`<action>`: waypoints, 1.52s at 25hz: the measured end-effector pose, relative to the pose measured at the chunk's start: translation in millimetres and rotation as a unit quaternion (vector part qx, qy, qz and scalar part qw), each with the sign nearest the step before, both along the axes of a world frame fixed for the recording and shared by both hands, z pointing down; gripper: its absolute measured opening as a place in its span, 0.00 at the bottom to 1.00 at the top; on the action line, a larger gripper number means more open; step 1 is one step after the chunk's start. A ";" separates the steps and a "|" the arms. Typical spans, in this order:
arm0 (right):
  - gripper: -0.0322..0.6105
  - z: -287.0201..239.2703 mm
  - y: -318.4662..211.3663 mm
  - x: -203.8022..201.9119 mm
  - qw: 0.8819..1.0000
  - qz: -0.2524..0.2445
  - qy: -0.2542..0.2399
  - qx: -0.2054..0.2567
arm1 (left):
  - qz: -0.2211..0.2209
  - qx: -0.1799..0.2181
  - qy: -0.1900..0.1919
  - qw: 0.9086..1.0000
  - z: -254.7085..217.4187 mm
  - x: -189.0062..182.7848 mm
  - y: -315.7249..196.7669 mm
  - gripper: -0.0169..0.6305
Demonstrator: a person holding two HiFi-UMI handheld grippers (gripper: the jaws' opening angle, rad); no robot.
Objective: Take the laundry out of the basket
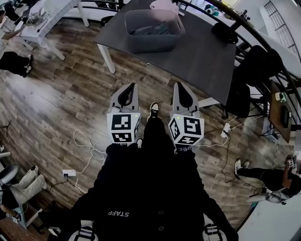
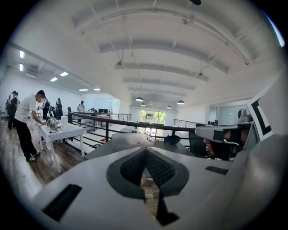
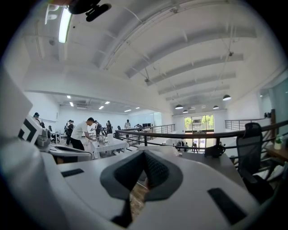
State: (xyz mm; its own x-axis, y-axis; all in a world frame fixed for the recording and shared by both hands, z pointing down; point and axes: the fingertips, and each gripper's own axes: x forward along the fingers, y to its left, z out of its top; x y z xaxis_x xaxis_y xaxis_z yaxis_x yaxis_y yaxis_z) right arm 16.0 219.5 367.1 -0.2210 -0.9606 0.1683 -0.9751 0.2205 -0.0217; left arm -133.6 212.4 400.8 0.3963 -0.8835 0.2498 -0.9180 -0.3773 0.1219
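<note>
In the head view a grey plastic basket [image 1: 154,29] stands on the far part of a dark grey table [image 1: 197,61], with grey laundry [image 1: 151,30] inside it. A pink cloth [image 1: 163,5] lies just behind the basket. My left gripper [image 1: 132,86] and right gripper [image 1: 179,85] hang side by side over the wooden floor, short of the table's near edge and pointing toward it. Both are shut with nothing held: the dark pads meet at the tips in the left gripper view [image 2: 145,151] and in the right gripper view [image 3: 145,152]. The basket is hidden behind the jaws in both gripper views.
White cables and a power strip [image 1: 69,173] lie on the floor at left. Black office chairs [image 1: 244,94] stand at the table's right side. A black object [image 1: 225,33] sits on the table's far right. A white table [image 1: 47,23] stands at far left, with people near it [image 2: 27,126]; a railing [image 2: 135,125] runs behind the table.
</note>
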 end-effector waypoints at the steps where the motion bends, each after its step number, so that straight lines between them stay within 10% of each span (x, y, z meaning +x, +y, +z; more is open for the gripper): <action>1: 0.07 3.1 -10.5 5.2 1.000 0.003 -0.002 0.000 | -0.001 -0.002 -0.001 1.000 3.7 4.3 -9.3 0.03; 21: 0.07 10.8 -337.9 86.9 0.999 -0.044 -0.014 -0.024 | -0.021 -0.028 -0.020 0.999 12.3 97.0 -336.1 0.03; 38: 0.07 68.3 -423.6 100.2 0.994 -0.050 0.009 -0.093 | -0.022 -0.101 -0.052 0.993 64.3 100.0 -423.9 0.03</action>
State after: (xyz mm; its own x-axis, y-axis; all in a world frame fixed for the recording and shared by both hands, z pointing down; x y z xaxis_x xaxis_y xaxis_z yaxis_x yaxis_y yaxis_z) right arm 116.2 -204.1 435.4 -0.3086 -0.8861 0.3459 -0.9494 0.3094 -0.0545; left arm -33.6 -211.5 465.1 0.3221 -0.8267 0.4613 -0.9444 -0.3145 0.0958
